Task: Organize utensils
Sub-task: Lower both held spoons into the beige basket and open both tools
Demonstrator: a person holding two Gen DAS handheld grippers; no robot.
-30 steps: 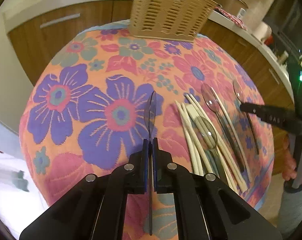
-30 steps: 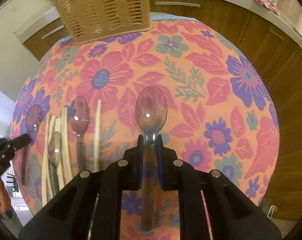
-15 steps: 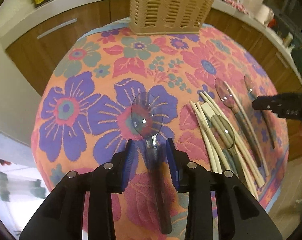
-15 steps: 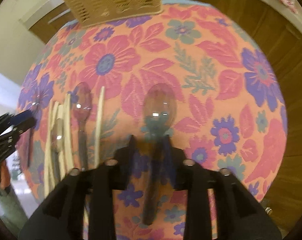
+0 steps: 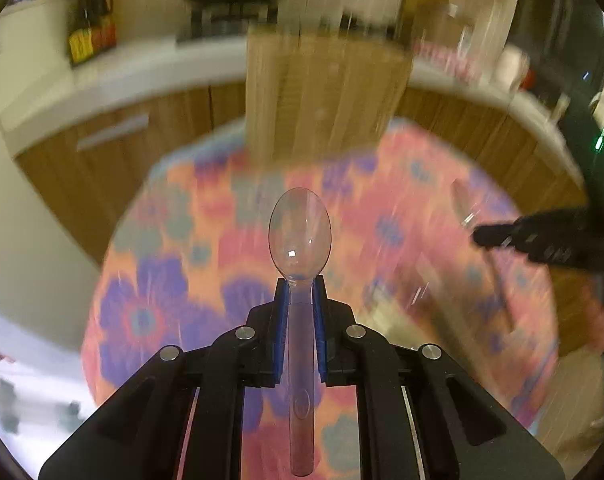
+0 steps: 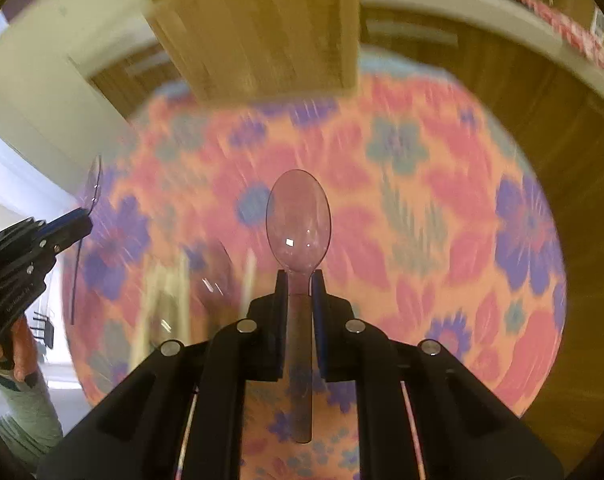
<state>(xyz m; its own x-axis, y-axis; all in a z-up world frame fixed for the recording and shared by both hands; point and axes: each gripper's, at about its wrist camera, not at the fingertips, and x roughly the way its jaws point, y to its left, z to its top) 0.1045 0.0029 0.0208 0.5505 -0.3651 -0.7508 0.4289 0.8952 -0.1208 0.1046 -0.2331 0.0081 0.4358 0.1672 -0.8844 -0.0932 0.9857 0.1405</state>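
My left gripper (image 5: 300,280) is shut on the neck of a clear plastic spoon (image 5: 300,232), held above the floral tablecloth (image 5: 174,264), bowl pointing toward the wicker basket (image 5: 325,92). My right gripper (image 6: 300,274) is shut on a second clear spoon (image 6: 298,220), also lifted and aimed at the basket (image 6: 262,28). Each gripper shows in the other's view: the right one at the right edge (image 5: 541,240), the left one at the left edge (image 6: 26,256) with its spoon seen edge-on. More utensils (image 6: 182,280) lie blurred on the cloth.
The table is round, covered by the floral cloth (image 6: 441,220). Wooden cabinets (image 5: 102,168) and a white counter (image 5: 114,80) with bottles and a stove curve behind it. The background is motion-blurred.
Both grippers, open around the spoons half a second ago, have shut on them and lifted them off the cloth, moving toward the basket.
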